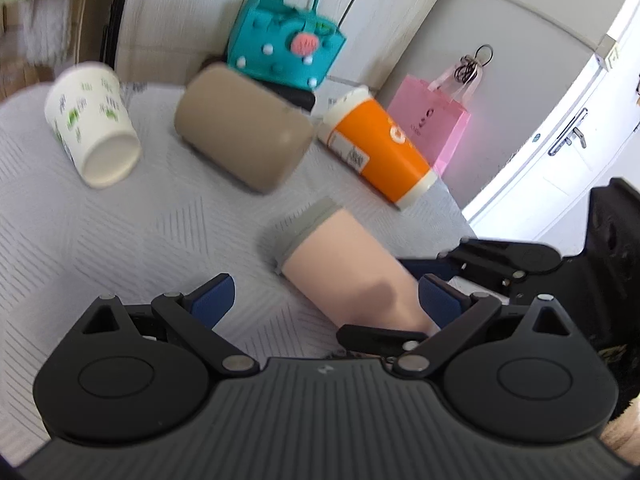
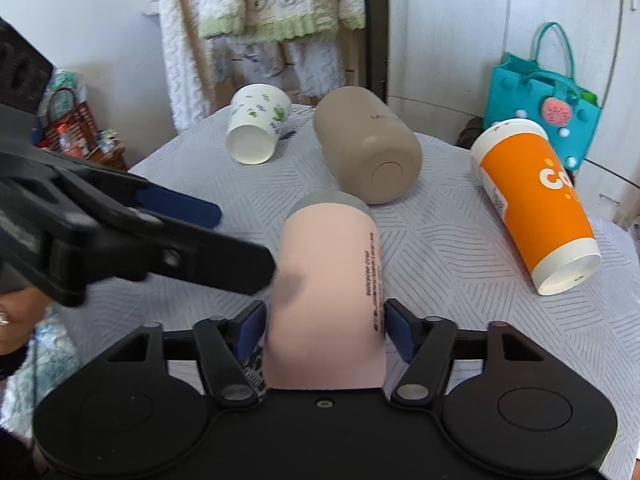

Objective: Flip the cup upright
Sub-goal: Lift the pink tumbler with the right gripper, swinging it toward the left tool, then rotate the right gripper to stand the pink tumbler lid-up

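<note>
Our right gripper (image 2: 324, 330) clamps both blue pads against the pink cup (image 2: 330, 280) lying on its side on the grey tablecloth (image 2: 440, 240), while our left gripper (image 1: 326, 298) hangs wide open and empty just beside it.

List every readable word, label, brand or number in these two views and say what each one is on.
"Co": large white letters on the orange cup, cut off by its curve.
"MI": faint embossed letters on the tan tumbler; the rest is unreadable.
Vertical black print along the pink cup, held in the right gripper: too small to read.
Barcode sticker on the orange cup: blurred.
Print on the pink gift bag: blurred.
Green marks on the white paper cup: not legible as text.
</note>
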